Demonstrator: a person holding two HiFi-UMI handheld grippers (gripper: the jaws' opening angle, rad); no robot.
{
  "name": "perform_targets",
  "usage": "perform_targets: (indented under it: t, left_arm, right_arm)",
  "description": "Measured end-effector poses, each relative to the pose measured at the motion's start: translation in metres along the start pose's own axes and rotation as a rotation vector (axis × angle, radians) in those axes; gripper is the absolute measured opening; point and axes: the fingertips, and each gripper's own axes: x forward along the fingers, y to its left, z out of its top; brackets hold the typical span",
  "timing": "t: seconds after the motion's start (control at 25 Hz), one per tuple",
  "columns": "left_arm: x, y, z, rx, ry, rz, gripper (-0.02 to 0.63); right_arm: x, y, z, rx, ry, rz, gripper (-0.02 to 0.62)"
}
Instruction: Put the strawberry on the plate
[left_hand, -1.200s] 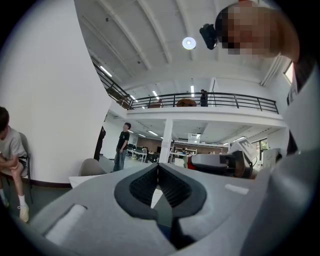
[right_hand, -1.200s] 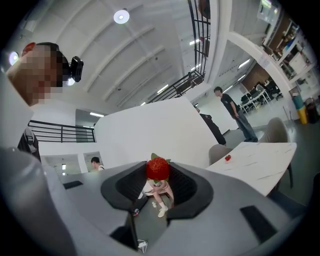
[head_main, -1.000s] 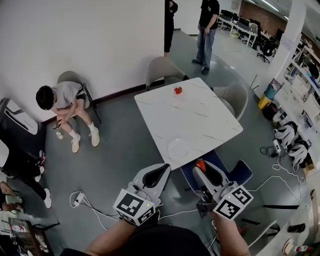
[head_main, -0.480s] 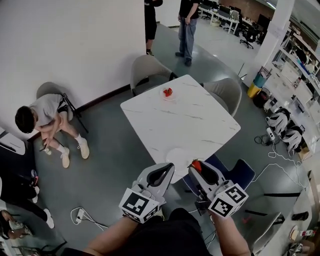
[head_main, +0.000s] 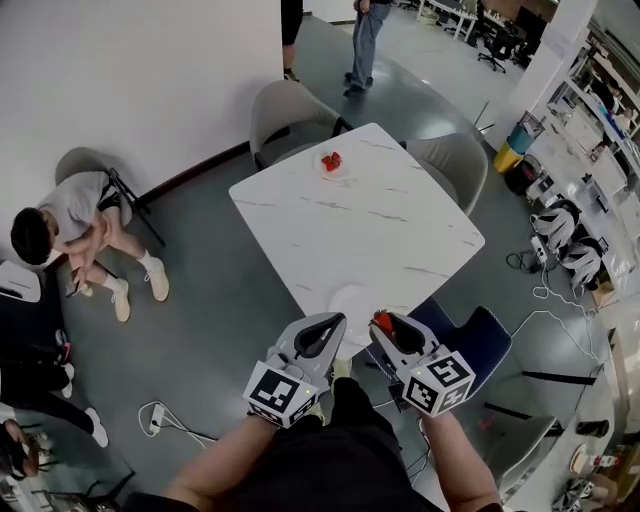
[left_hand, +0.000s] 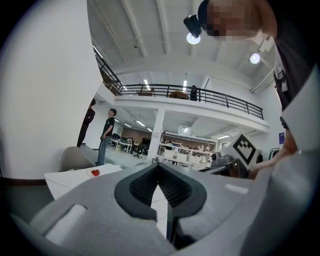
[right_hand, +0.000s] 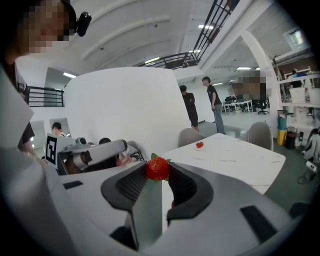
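In the head view the right gripper (head_main: 383, 322) sits at lower centre, a red strawberry (head_main: 381, 320) at its tips, just right of a clear plate (head_main: 350, 298) that lies at the near edge of the white marble table (head_main: 390, 235). That view does not show how high the fruit hangs above the tabletop. The right gripper view settles the grip: the two dark pads pinch the strawberry at mid-frame, its green leaves sticking up. The plate is outside that view.

The left gripper (head_main: 322, 328) sits beside it, lower centre-left. Only the left gripper view shows its jaws pressed together with nothing between them.

All three views catch a small dish of red fruit (head_main: 330, 162) at the table's far end. A seated person (head_main: 65, 215) shows at the head view's left edge.

The only print to be seen is the black-and-white square pattern on each marker cube (head_main: 438, 382); no lettering can be read.
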Motion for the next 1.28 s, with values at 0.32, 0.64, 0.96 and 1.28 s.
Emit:
perform_targets:
  t: [0.32,0.64,0.96,1.28]
  left_arm:
    - [0.043,0.023,-0.042,-0.031,0.068,0.003,0.009]
    - [0.068,0.048,-0.075,-0.043,0.147,0.061,0.009]
    - [0.075,0.070,-0.098,-0.084,0.194,0.106,0.009]
    - [0.076,0.084,-0.106,-0.107,0.213,0.135,0.009]
  right_arm:
    - [0.050,-0.054,-0.063,-0.078,0.180,-0.032,0.140]
    - [0.098,-0.097,-0.134,-0.158,0.390,-0.010,0.140]
    - [0.135,-0.113,-0.182,-0.250,0.582,0.018,0.140]
    - [0.151,-0.127,-0.212,-0.316,0.731,0.020,0.140]
